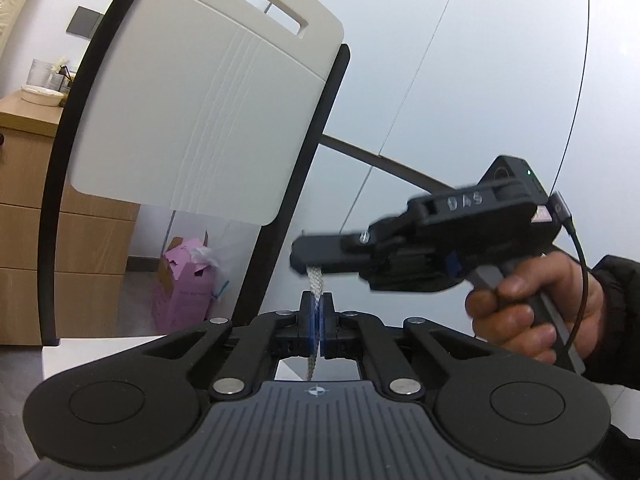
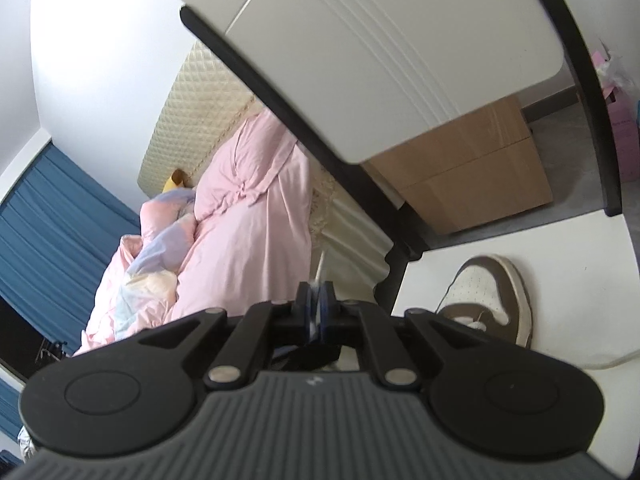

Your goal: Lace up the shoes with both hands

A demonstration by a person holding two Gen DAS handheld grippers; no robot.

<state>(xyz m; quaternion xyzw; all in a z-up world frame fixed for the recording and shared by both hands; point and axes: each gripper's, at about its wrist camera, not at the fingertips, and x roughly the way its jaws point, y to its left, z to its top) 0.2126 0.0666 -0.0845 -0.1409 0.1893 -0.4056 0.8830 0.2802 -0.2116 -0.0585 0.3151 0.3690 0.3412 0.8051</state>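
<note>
Both tools are pinching the same lace (image 1: 313,280) at mid-frame: the left gripper (image 1: 317,312) from below, the right gripper (image 1: 308,266) just above. The shoe (image 2: 486,300) is sitting at lower right on the table (image 2: 580,240). Keeping the lace taut matters when handing over.

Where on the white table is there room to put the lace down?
The bare white table is free beyond the brown-and-white sneaker, up to the chair leg, and right of the sneaker toward the table's edge. It is crowded near the middle, where the left tool and right tool both pinch the white lace close together.
</note>
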